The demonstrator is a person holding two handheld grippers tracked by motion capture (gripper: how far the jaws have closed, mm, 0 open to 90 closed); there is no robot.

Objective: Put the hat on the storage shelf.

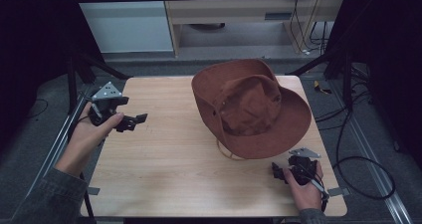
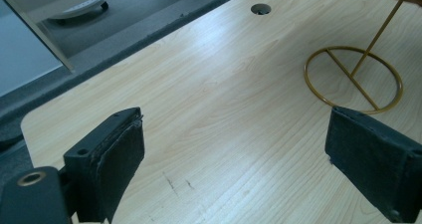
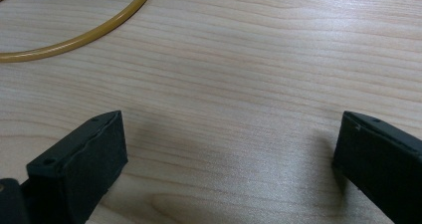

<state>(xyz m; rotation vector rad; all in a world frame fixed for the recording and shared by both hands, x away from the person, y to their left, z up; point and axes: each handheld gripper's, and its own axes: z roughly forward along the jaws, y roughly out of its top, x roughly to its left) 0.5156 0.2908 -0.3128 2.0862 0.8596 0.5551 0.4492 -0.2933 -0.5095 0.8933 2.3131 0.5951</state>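
**Brown hat on its wire stand, both grippers empty**

The brown hat (image 1: 251,107) sits tilted on a gold wire stand (image 2: 353,79) right of the table's middle, its brim reaching toward the far right corner.

Left gripper (image 1: 130,121): jaws spread wide, nothing between them, bare wood under them in the left gripper view. From these jaws the stand's ring base lies at about 1 o'clock, its slanted rod rising to the hat above; a round hole (image 2: 261,8) in the table (image 1: 164,159) shows at 12 o'clock.

Right gripper (image 1: 282,172): jaws likewise spread and empty, low over the wood. The ring base curves past at 11 o'clock, near but apart. In the high view this gripper sits just beside the brim's near edge, at the hat's 5 o'clock; the left gripper is well apart at its 9 o'clock.
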